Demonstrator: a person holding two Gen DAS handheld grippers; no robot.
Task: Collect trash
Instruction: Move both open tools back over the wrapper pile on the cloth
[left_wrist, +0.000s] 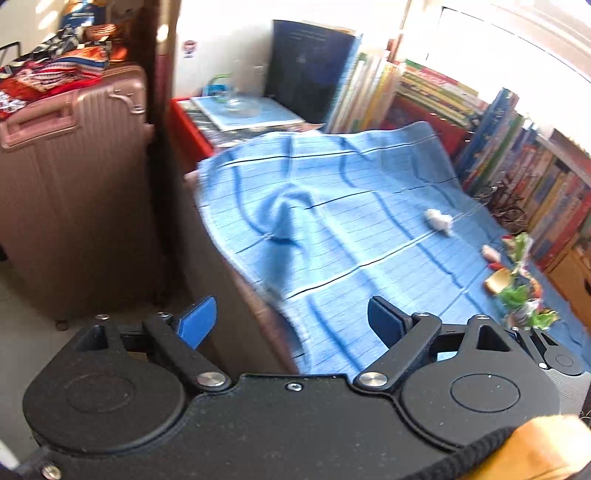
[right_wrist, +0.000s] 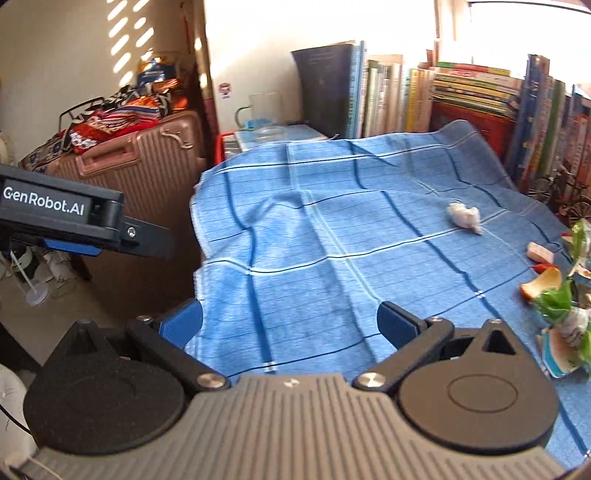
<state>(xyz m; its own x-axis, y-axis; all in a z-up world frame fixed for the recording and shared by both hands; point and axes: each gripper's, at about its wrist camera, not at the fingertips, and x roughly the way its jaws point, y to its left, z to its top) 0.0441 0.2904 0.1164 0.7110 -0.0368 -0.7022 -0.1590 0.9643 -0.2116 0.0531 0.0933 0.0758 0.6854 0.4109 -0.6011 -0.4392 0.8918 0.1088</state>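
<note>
Two hand-held grippers stand released with nothing between their jaws: the left hand-held gripper over the desk's near-left edge, the right hand-held gripper above the blue checked cloth. Farther on lies a crumpled white tissue; toward the right edge, an orange peel and wrappers. Books line the back.
</note>
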